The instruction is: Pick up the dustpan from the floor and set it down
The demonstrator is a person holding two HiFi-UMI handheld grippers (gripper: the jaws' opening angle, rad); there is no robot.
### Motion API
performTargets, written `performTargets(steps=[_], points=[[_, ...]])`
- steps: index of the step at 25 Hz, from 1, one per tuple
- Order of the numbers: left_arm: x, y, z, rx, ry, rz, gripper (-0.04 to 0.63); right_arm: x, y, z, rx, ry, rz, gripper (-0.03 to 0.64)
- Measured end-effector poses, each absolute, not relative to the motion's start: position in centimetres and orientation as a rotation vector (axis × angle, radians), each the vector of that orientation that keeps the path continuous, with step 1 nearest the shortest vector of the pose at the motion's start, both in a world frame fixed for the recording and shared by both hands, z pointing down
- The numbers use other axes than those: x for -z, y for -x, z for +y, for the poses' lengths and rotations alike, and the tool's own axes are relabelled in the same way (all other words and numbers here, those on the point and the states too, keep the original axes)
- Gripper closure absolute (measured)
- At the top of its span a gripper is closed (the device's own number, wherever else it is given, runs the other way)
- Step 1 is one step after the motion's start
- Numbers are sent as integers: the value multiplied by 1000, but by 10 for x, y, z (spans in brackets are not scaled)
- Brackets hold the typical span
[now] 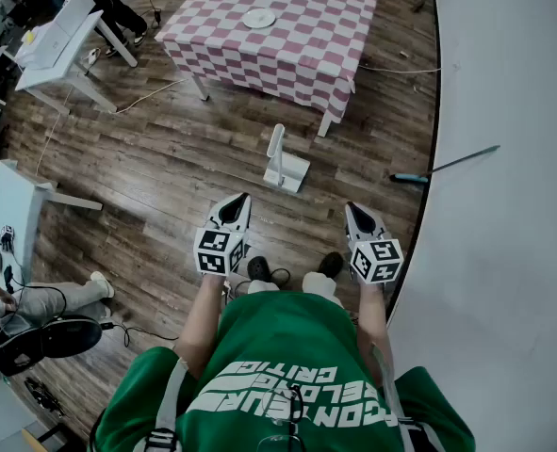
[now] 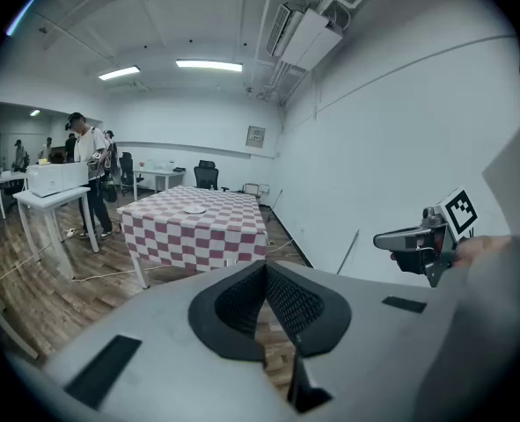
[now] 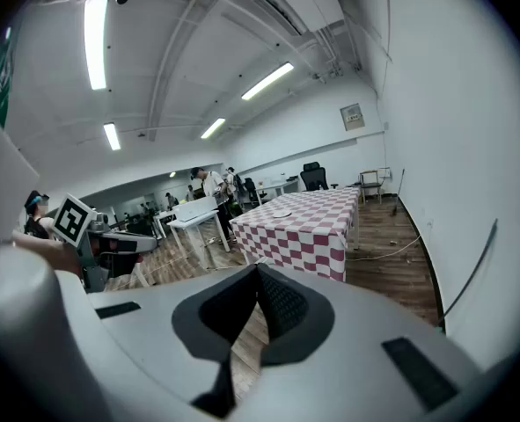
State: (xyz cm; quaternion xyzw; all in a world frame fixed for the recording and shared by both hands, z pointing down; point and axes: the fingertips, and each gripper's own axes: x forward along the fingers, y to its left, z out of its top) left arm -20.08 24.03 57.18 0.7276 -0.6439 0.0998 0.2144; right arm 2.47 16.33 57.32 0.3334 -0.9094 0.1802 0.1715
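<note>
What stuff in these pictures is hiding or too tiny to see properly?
- Dustpan: head view, too small to tell whether anything lies inside it.
- Plate on the checked table: head view, too small to tell whether it is empty.
- Long stick by the wall: head view, too small to tell what tool it is.
- People at the top left: head view, cut off by the picture's edge.

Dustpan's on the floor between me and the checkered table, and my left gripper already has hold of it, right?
Not quite: the left gripper is shut on nothing, short of the dustpan. The head view shows the gap. The dustpan does stand on the floor between you and the checkered table.
</note>
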Motion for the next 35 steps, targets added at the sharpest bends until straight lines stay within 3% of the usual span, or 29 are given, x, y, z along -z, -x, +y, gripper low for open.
performTargets(steps=[24,35], points=[[-578,86,174,-399,-1896,-1891,591,-593,-151,76,-625,-874,-2593,609],[-603,108,133,-502,-1856,-1893,591,-626,-149,44,-686,-885,-2553,609]])
